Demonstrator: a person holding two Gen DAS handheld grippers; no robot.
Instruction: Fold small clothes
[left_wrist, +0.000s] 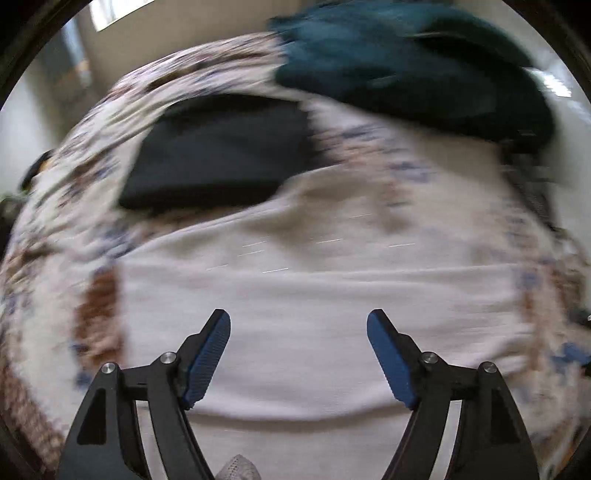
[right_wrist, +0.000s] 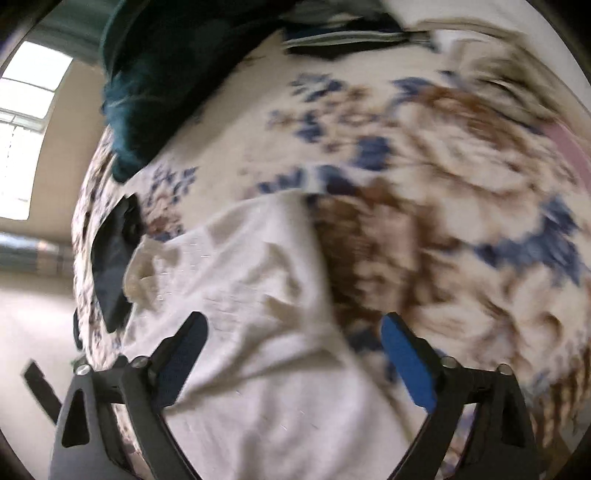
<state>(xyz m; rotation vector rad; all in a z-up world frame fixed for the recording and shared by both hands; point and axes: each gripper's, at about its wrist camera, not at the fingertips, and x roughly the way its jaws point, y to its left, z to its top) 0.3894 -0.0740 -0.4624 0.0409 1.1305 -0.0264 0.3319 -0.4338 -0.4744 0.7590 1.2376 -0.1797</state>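
At the bottom of the left wrist view the left gripper (left_wrist: 298, 320) has its jaws spread wide with nothing between them, the blue pads clear of the cloth below. Under it lies a white garment (left_wrist: 295, 314), filling the lower middle of the frame, its long axis running left to right across the picture; a fold edge crosses it near the bottom. It rests on a flowered bedspread (left_wrist: 74, 206) in brown and blue. Beyond it, in the centre left, sits a folded black garment (left_wrist: 221, 155), and further off in the upper right a heap of dark teal cloth (left_wrist: 406, 62).

In the right wrist view the right gripper (right_wrist: 293, 321) also stands wide open and empty above the white garment (right_wrist: 258, 295), which here runs from the lower middle up toward the centre left. The teal heap (right_wrist: 155, 74) fills the upper left. Both views are blurred.
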